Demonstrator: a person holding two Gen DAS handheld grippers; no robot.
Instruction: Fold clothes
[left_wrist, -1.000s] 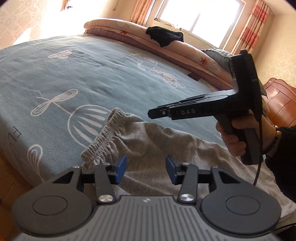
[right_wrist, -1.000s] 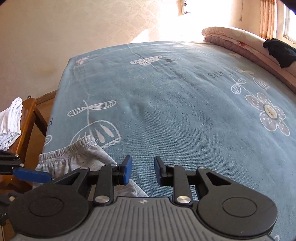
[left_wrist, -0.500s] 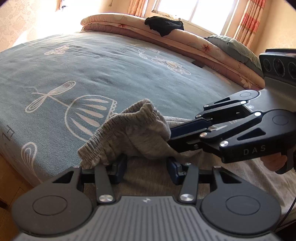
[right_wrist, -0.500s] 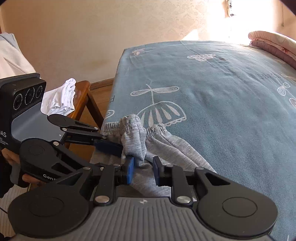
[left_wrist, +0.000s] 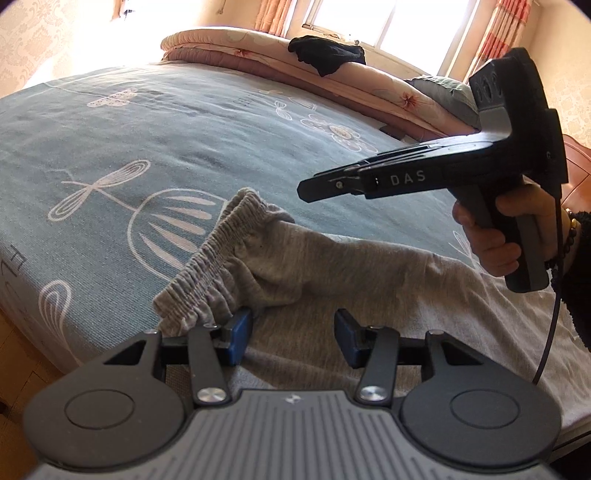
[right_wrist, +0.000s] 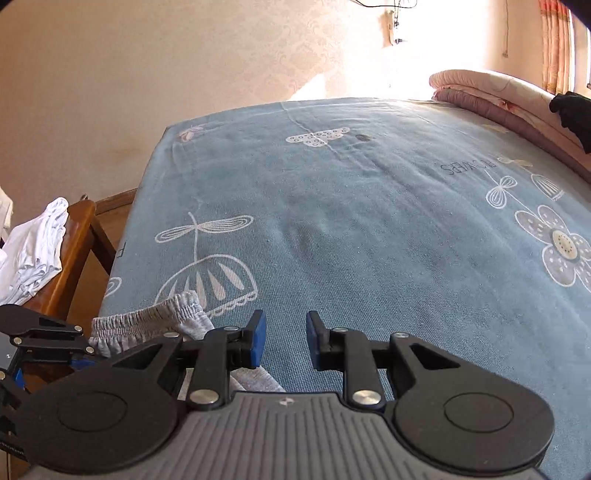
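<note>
Grey sweatpants (left_wrist: 314, 258) lie at the near edge of the blue patterned bed sheet (left_wrist: 184, 140), their elastic waistband (left_wrist: 207, 266) bunched towards the left. My left gripper (left_wrist: 293, 338) is open just above the fabric, and its left pad sits against the waistband's lower end. A hand (left_wrist: 487, 240) holds my right gripper (left_wrist: 310, 188) in the air above and to the right of the pants. In the right wrist view, the right gripper (right_wrist: 284, 341) is open and empty, with the waistband (right_wrist: 147, 325) down to its left beside the left gripper (right_wrist: 44, 339).
A folded pink quilt (left_wrist: 258, 48) with a black garment (left_wrist: 325, 55) on it runs along the bed's far side, beside a grey pillow (left_wrist: 443, 92). A wooden chair (right_wrist: 74, 251) with white clothes (right_wrist: 33, 251) stands off the bed's corner.
Half a second ago the right gripper pinched a raised fold of the waistband. It has let go and drawn back up to the right, and the waistband lies flat again. The left gripper stays open.
</note>
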